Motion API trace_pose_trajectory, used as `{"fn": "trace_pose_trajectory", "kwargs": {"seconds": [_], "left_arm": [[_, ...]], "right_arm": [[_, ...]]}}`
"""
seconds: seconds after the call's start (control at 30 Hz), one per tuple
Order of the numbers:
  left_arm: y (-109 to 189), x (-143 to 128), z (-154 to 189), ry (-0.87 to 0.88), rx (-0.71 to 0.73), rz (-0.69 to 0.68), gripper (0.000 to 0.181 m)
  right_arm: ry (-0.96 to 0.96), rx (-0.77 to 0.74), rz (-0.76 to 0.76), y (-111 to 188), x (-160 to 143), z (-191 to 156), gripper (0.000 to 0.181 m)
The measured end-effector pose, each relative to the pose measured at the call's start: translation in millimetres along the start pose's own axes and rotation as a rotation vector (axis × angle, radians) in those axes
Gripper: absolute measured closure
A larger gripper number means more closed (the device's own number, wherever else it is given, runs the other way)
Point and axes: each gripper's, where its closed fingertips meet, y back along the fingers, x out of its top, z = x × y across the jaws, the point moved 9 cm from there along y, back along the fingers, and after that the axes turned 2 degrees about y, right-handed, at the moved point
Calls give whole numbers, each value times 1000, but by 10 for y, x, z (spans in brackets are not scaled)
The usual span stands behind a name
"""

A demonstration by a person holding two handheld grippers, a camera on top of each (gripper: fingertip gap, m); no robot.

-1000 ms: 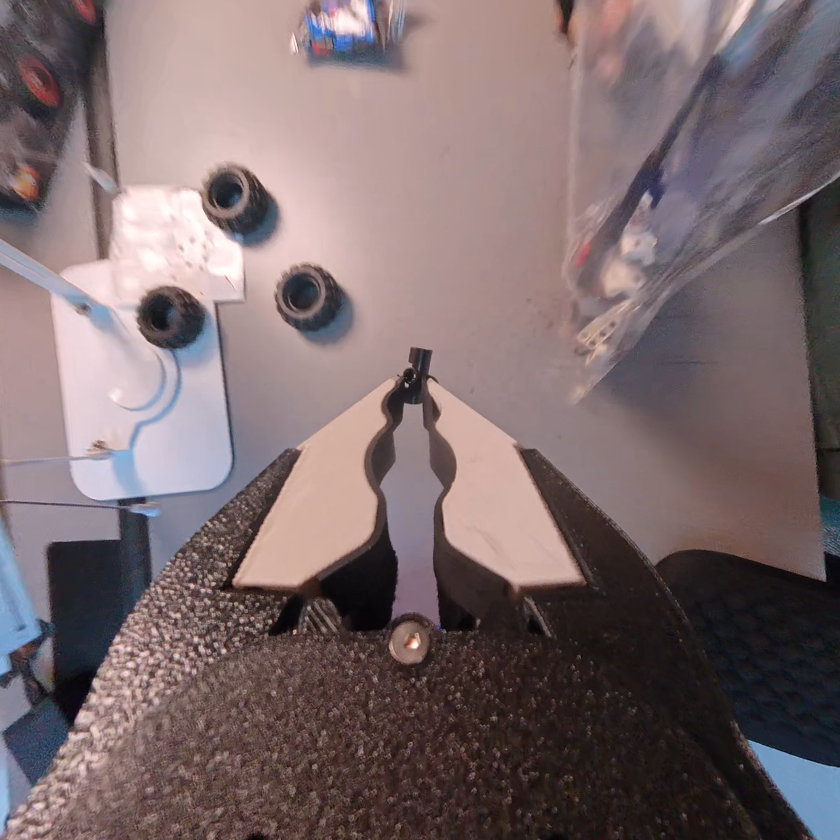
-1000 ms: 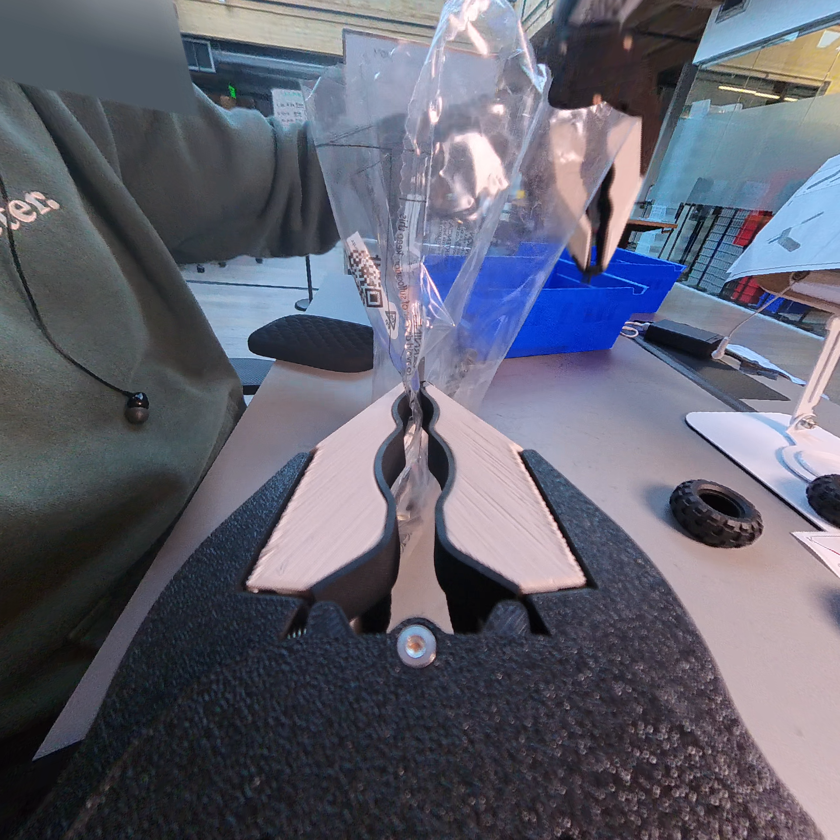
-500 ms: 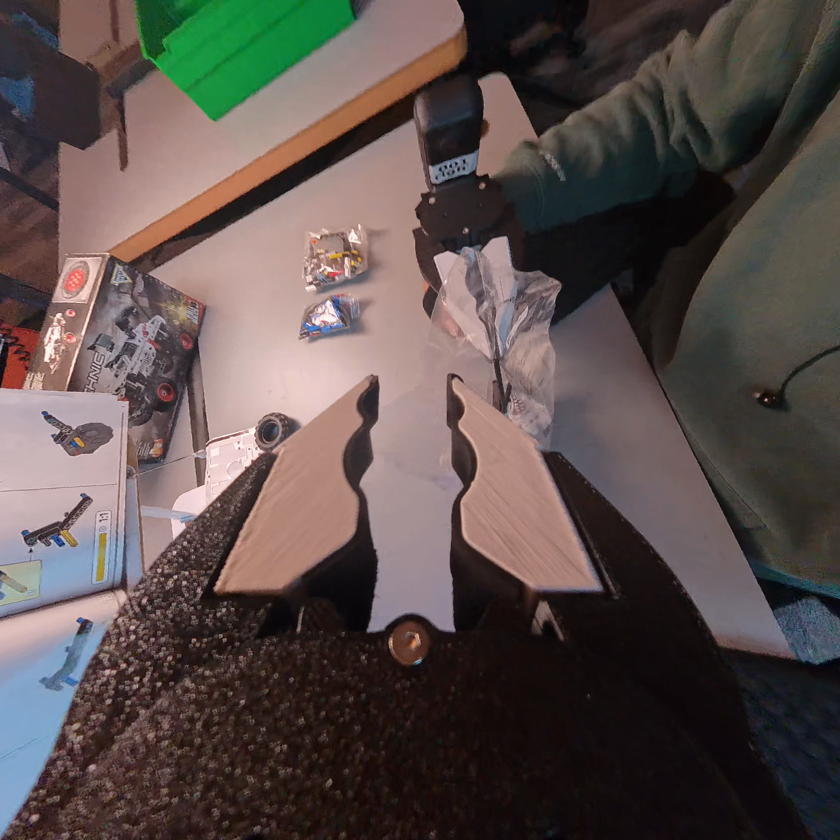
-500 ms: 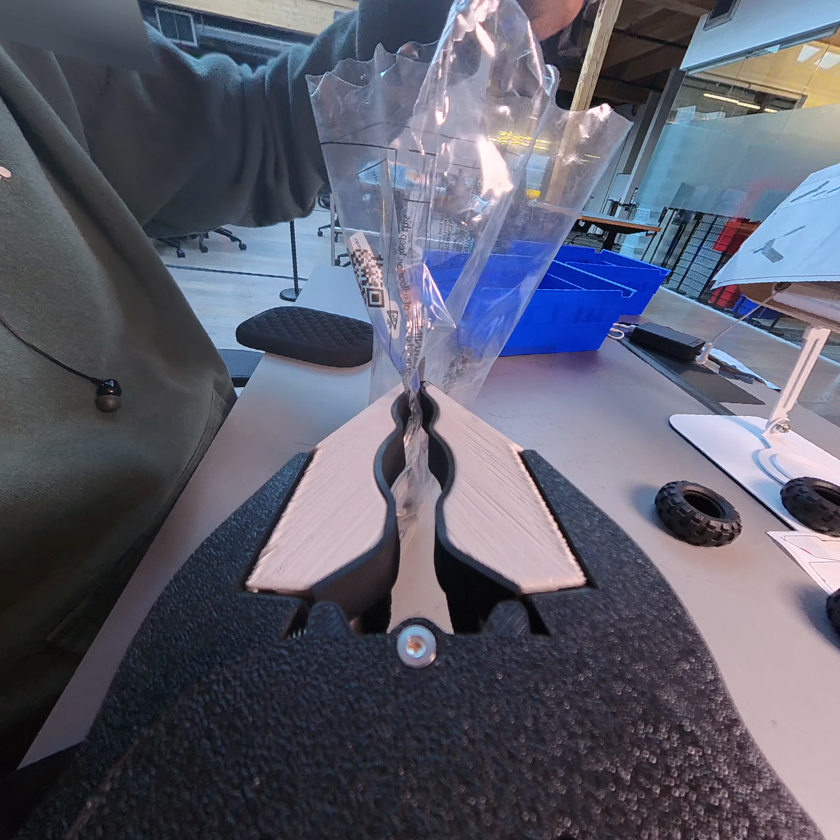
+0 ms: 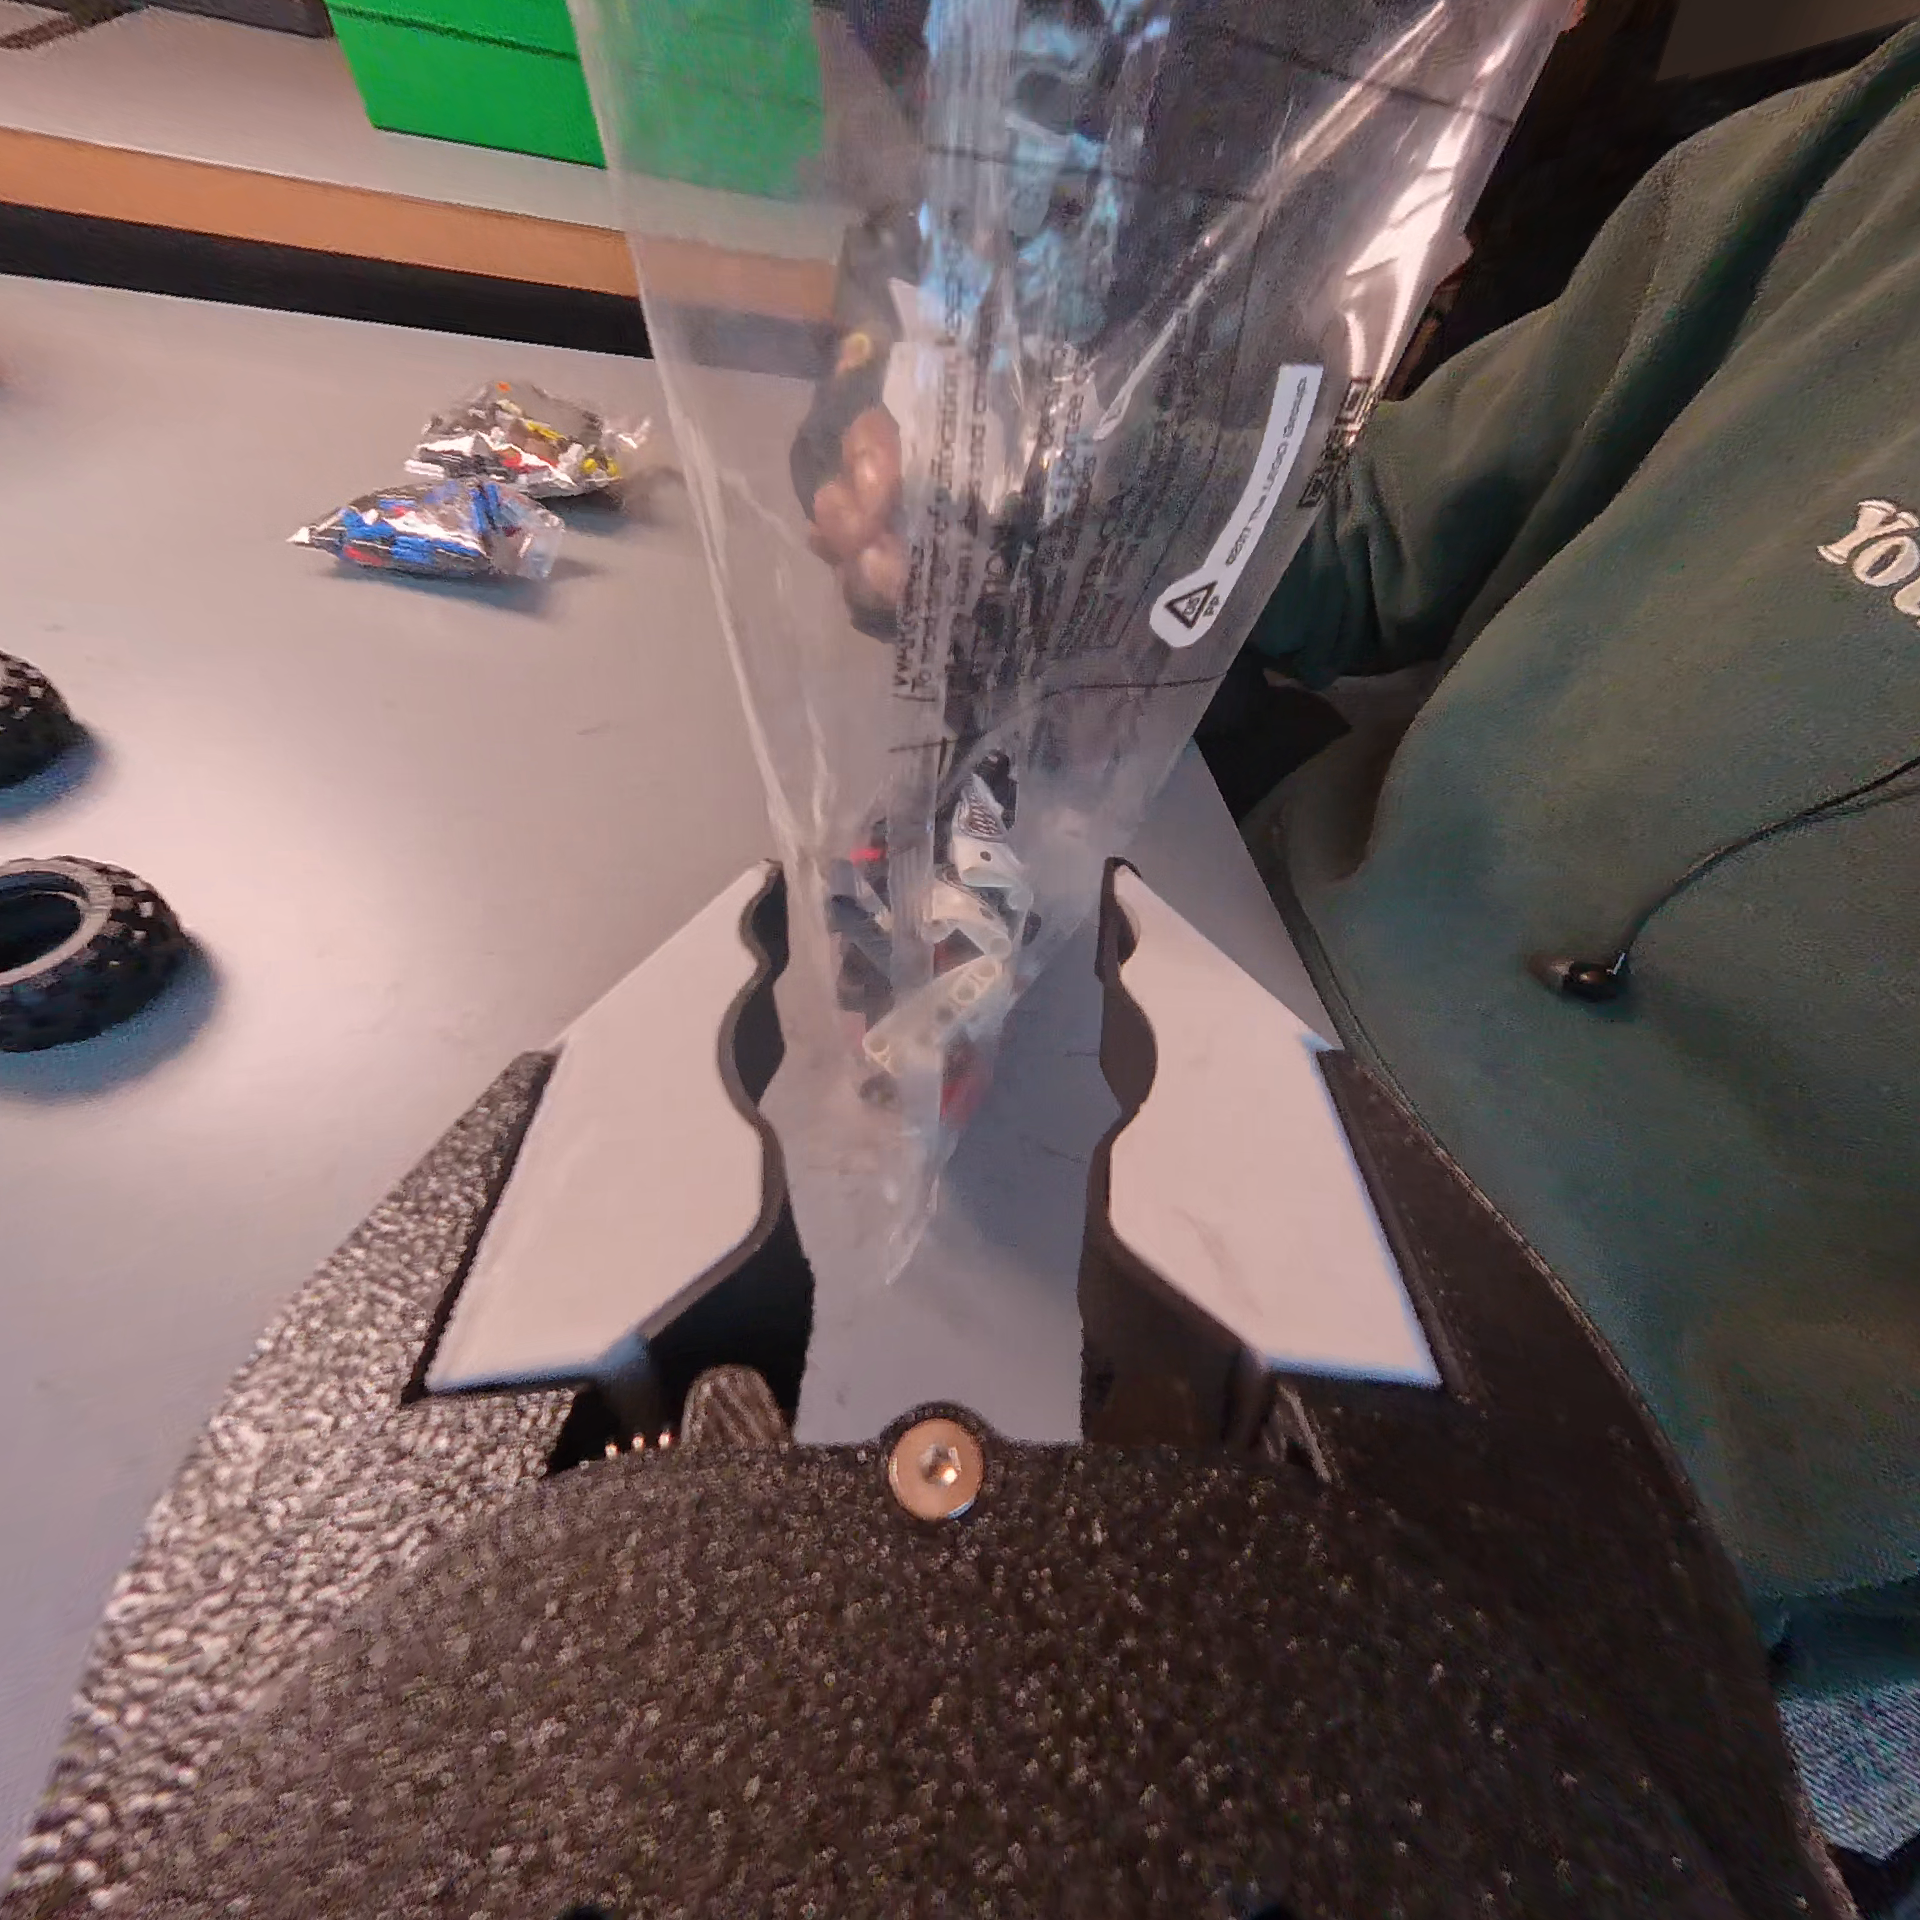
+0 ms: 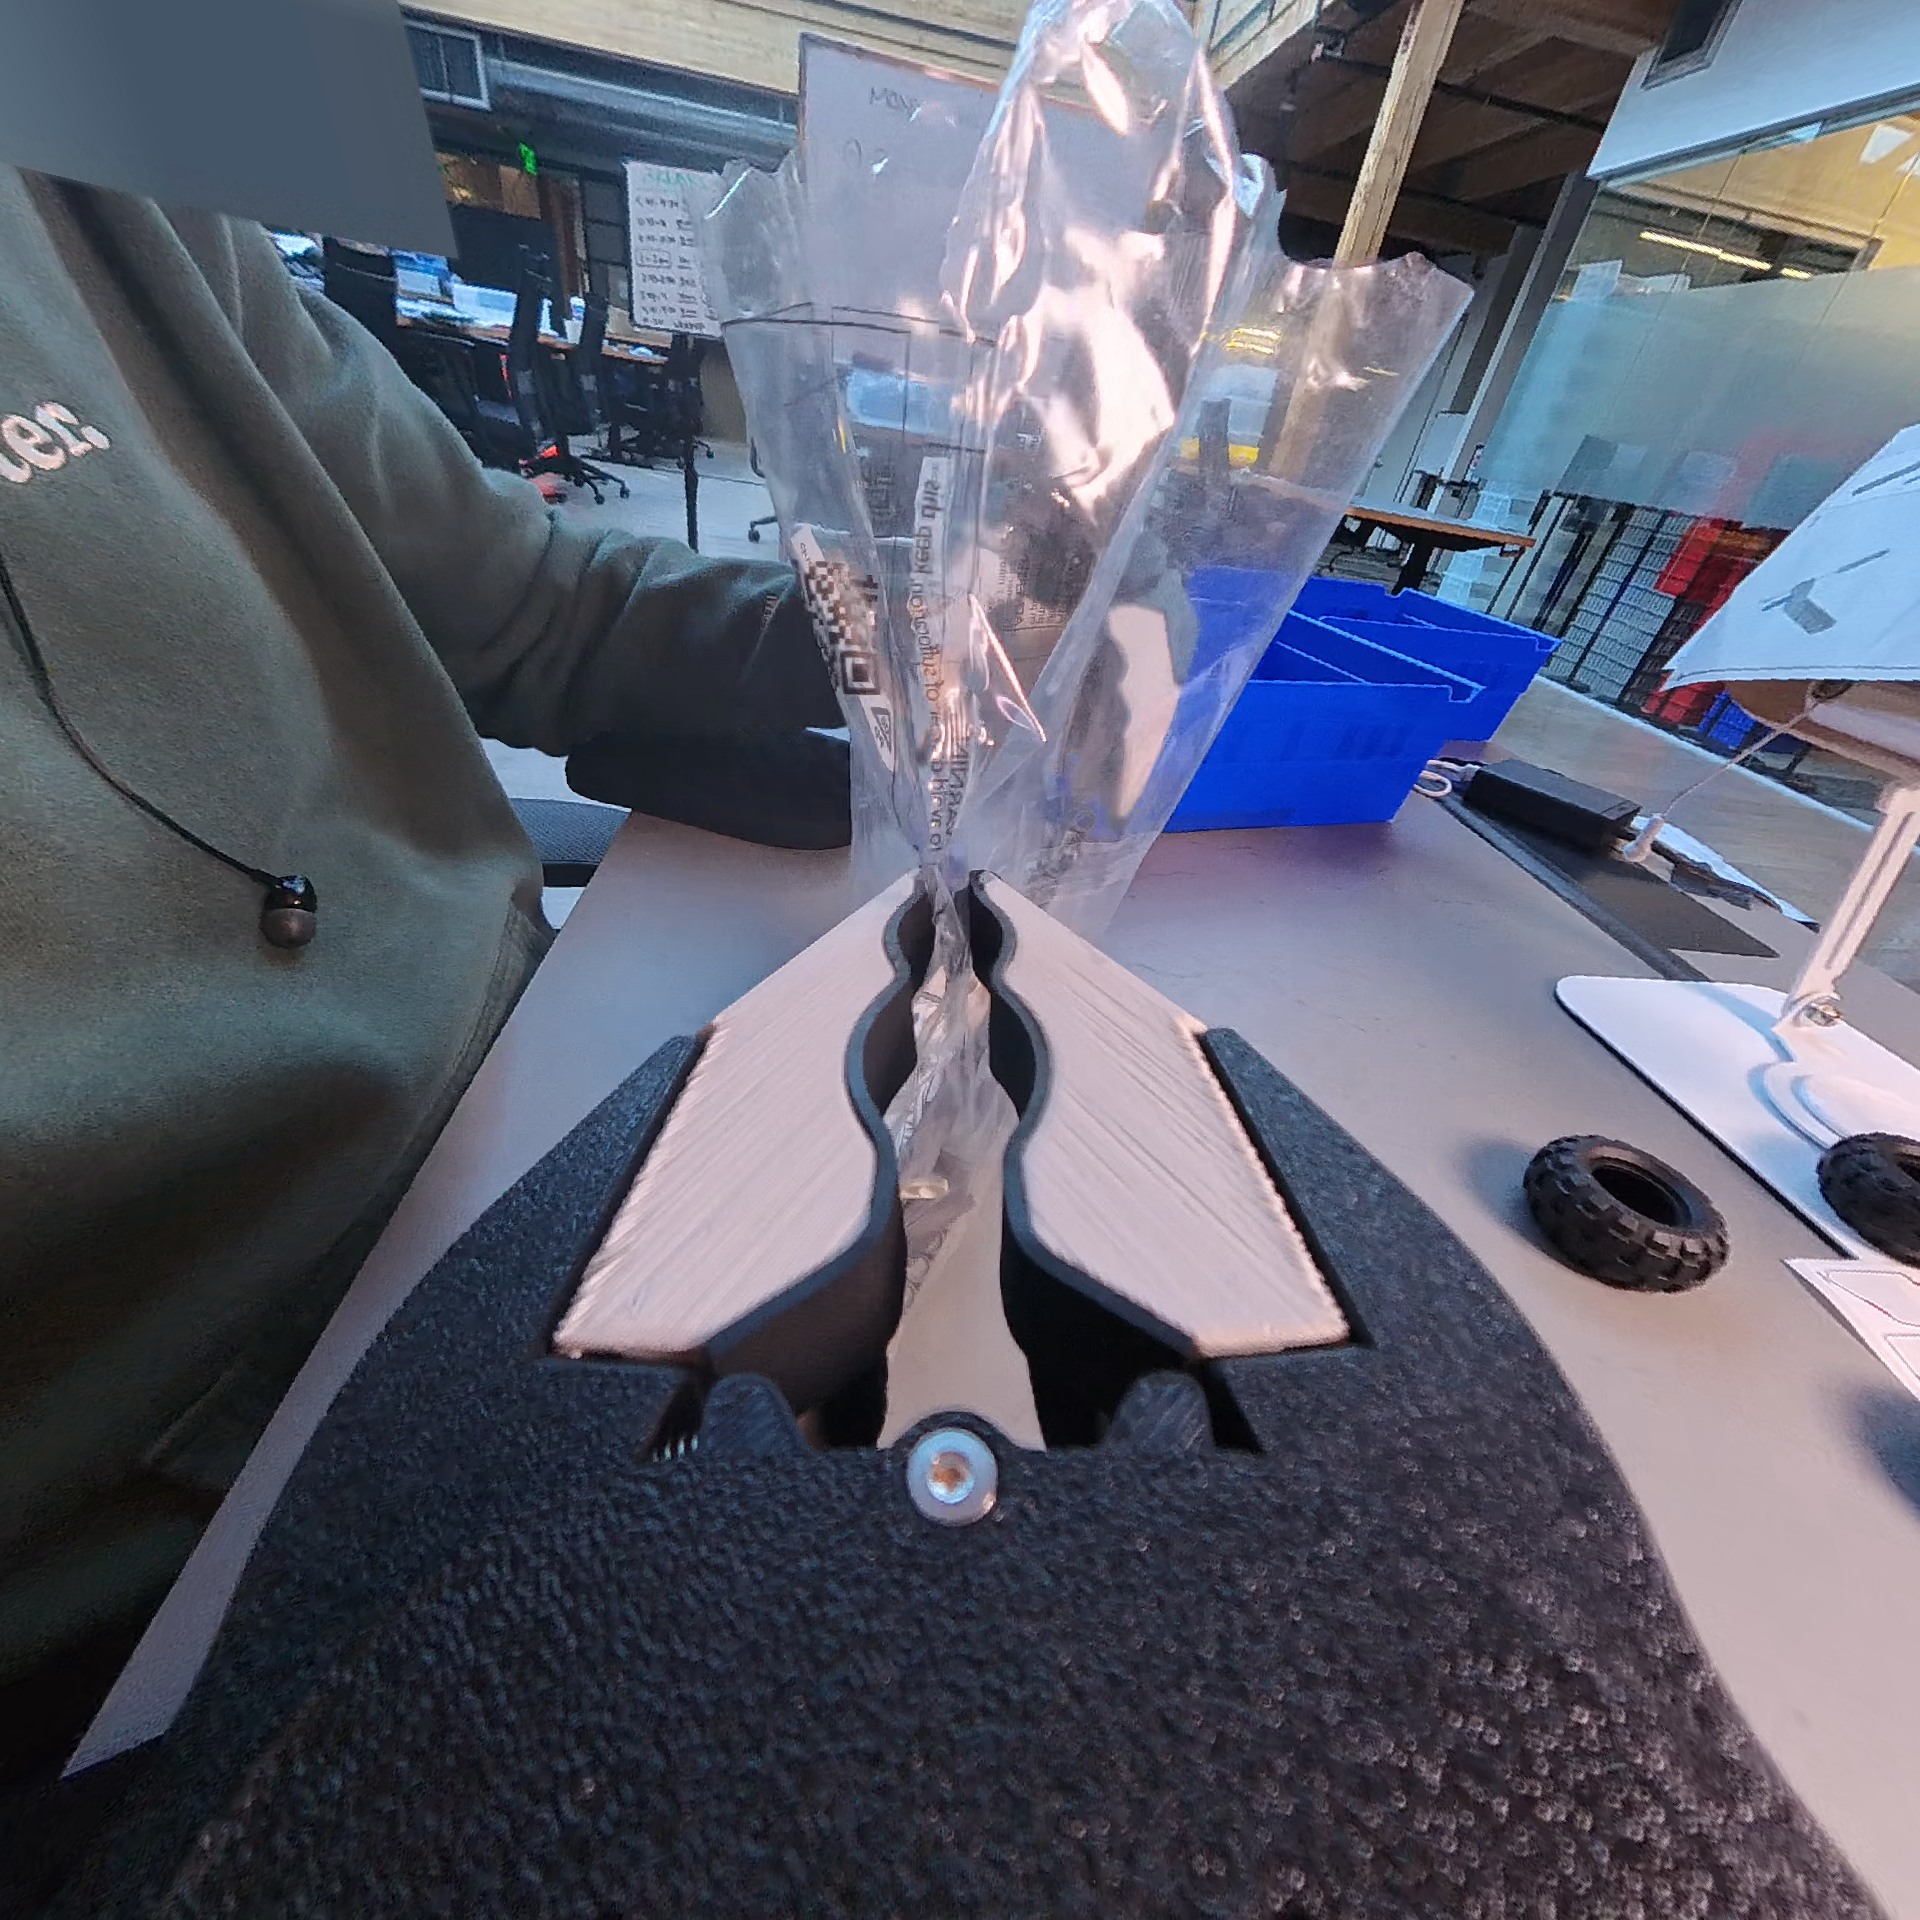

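Inspector A: Right wrist view: what is recorded at the right gripper point(image 6: 948, 883)?

Inspector B: It is found clenched on a clear plastic bag point(image 6: 1039, 468), pinched at the tips, with the film fanning upward above the desk point(image 6: 1351, 935). Just beside, on the right, a black toy tyre point(image 6: 1626, 1210) is noted on the desk, and a white stand base point(image 6: 1704, 1039) beyond it. A blue bin point(image 6: 1351, 707) is seen farther back.

Inspector A: And the left gripper point(image 5: 943, 883)?

Inspector B: It is released, its jaws standing well apart, one on either side of the same bag's lower corner point(image 5: 935, 997), where small loose parts are gathered. No contact with the film can be confirmed. Two tyres point(image 5: 78, 951) and two small sealed packets point(image 5: 431, 530) are logged on the desk to the left.

Inspector A: Progress?

Inspector B: The bag is held up by one gripper only; a second grasp is not yet made.
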Motion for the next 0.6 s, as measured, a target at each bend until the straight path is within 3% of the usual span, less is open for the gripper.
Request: {"fn": "trace_pose_trajectory", "kwargs": {"seconds": [0.07, 0.13, 0.27, 0.47, 0.6], "left_arm": [[-10, -39, 10, 9, -62, -16, 148], [62, -61, 47, -8, -56, -13, 159], [221, -183, 145, -3, -15, 37, 164], [347, -259, 229, -18, 62, 71, 165], [458, -289, 255, -33, 104, 108, 175]], "right_arm": [[5, -10, -10, 15, 5, -6, 172], [11, -42, -17, 68, 16, 8, 168], [-1, -94, 25, 205, 67, 60, 166], [2, -52, -33, 5, 30, 19, 180], [-8, -66, -22, 65, 62, 49, 181]]}}
